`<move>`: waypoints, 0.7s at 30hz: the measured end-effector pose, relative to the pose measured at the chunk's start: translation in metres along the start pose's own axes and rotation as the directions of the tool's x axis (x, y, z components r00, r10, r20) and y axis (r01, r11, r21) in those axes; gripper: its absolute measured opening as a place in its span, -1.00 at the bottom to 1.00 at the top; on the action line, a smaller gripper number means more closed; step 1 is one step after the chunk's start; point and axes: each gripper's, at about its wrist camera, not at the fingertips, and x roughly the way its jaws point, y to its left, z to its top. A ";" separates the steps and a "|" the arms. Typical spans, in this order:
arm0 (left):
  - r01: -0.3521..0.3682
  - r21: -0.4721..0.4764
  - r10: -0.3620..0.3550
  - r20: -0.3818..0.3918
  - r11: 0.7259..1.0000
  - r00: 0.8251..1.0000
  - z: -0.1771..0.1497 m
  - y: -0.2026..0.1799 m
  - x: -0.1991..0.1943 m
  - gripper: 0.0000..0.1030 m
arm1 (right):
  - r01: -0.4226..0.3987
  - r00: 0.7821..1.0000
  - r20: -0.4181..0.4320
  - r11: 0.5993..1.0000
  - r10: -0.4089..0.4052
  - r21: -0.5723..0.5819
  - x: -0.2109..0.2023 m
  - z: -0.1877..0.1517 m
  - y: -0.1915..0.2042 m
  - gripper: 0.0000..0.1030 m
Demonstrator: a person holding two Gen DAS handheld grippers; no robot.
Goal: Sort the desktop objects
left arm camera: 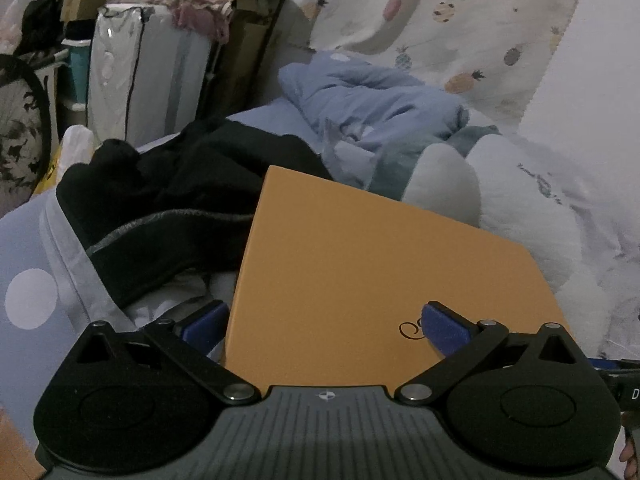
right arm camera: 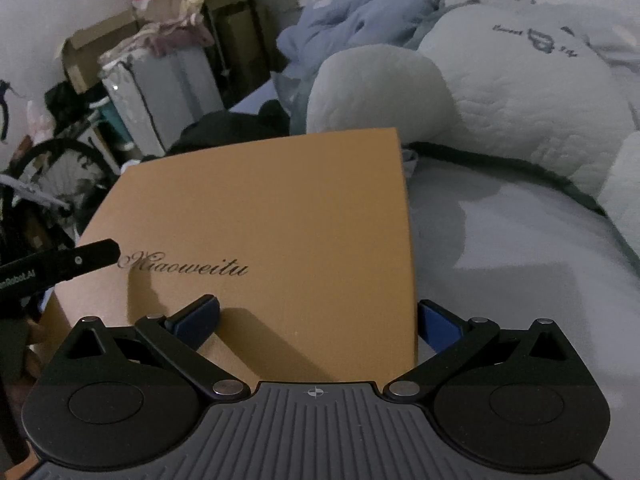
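Observation:
An orange flat box [left arm camera: 372, 268] with script lettering is held up over a bed. My left gripper [left arm camera: 324, 326] straddles its left edge: one blue finger [left arm camera: 206, 322] is behind the box, the other [left arm camera: 444, 330] lies on its top face. My right gripper [right arm camera: 316, 320] straddles its right edge in the same way, one finger [right arm camera: 196, 320] on the top face of the box [right arm camera: 264, 224], the other [right arm camera: 436, 326] beyond the edge. Both sets of jaws stand wide, and I cannot tell whether they press on the box. The left gripper's black body [right arm camera: 52, 264] shows in the right wrist view.
A black garment [left arm camera: 172, 200], a blue quilt [left arm camera: 372, 100] and white plush toys [right arm camera: 480, 88] lie on the bed. Cardboard boxes [left arm camera: 240, 40], a wrapped white case [left arm camera: 148, 76] and clutter stand beyond the bed on the left.

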 end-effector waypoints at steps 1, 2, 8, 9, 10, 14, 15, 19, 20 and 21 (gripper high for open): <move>0.005 0.005 -0.005 0.002 1.000 1.000 0.000 -0.004 -0.004 1.00 | 0.002 1.000 0.005 1.000 -0.002 0.004 -0.006 -0.002 -0.001 1.00; 0.010 0.010 -0.011 0.004 1.000 1.000 0.001 -0.007 -0.007 1.00 | 0.004 1.000 0.010 1.000 -0.004 0.008 -0.013 -0.003 -0.003 1.00; 0.050 0.034 -0.051 0.016 0.998 0.999 0.002 -0.029 -0.027 1.00 | 0.023 0.999 0.040 0.999 -0.024 0.032 -0.052 -0.015 -0.011 1.00; 0.057 0.039 -0.058 0.018 0.998 0.998 0.002 -0.032 -0.030 1.00 | 0.026 0.999 0.046 0.999 -0.028 0.037 -0.059 -0.017 -0.013 1.00; 0.065 0.045 -0.066 0.019 0.997 0.998 0.002 -0.036 -0.034 1.00 | 0.030 0.998 0.051 0.999 -0.032 0.043 -0.066 -0.020 -0.014 1.00; 0.100 0.070 -0.102 0.024 0.993 0.995 0.000 -0.050 -0.051 1.00 | 0.040 0.997 0.066 0.997 -0.045 0.072 -0.094 -0.031 -0.021 1.00; 0.107 0.075 -0.110 0.025 0.991 0.994 -0.001 -0.052 -0.056 1.00 | 0.042 0.996 0.072 0.996 -0.048 0.080 -0.101 -0.034 -0.022 1.00; 0.133 0.096 -0.136 0.029 0.986 0.990 -0.003 -0.064 -0.072 1.00 | 0.051 0.994 0.095 0.993 -0.061 0.107 -0.129 -0.045 -0.025 1.00; 0.137 0.103 -0.141 0.028 0.985 0.990 -0.004 -0.067 -0.076 1.00 | 0.054 0.993 0.099 0.992 -0.065 0.113 -0.136 -0.049 -0.026 1.00; 0.141 0.110 -0.144 0.027 0.984 0.989 -0.005 -0.069 -0.080 1.00 | 0.057 0.992 0.102 0.991 -0.069 0.118 -0.142 -0.051 -0.026 1.00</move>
